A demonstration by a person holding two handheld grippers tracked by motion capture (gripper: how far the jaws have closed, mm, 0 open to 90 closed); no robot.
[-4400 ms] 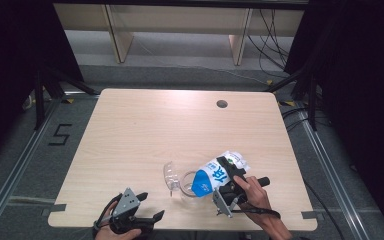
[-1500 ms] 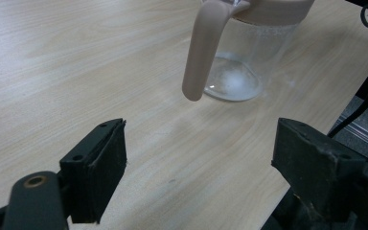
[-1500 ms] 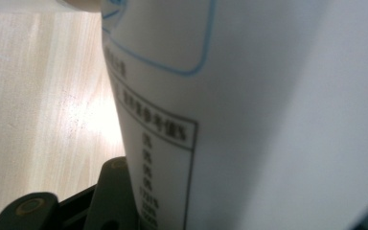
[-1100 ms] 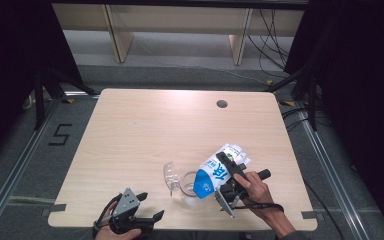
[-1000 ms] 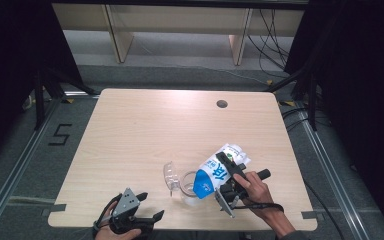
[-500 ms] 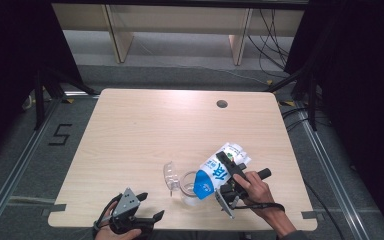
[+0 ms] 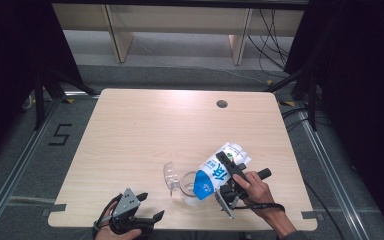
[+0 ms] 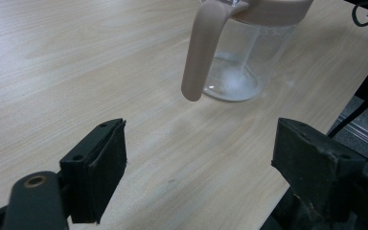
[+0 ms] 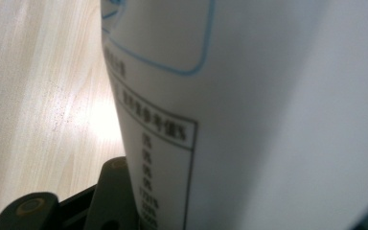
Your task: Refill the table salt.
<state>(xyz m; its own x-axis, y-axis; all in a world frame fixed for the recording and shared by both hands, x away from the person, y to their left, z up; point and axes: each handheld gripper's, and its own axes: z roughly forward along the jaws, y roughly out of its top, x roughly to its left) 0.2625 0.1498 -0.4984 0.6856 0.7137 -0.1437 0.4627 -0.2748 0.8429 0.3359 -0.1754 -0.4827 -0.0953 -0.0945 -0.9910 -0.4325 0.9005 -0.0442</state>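
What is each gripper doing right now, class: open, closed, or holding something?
Left gripper: open, holding nothing, near the clear jug.
Right gripper: closed on the blue-and-white carton, tilted over the jug.

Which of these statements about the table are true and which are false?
1. The right claw grips a blue and white carton. True.
2. The carton stands upright. False: it is tilted, its blue end down over the clear jug.
3. The left claw holds the jug's handle. False: it is open, apart from the jug.
4. The jug stands on the wooden table. True.
5. The table has a round hole near its far edge. True.
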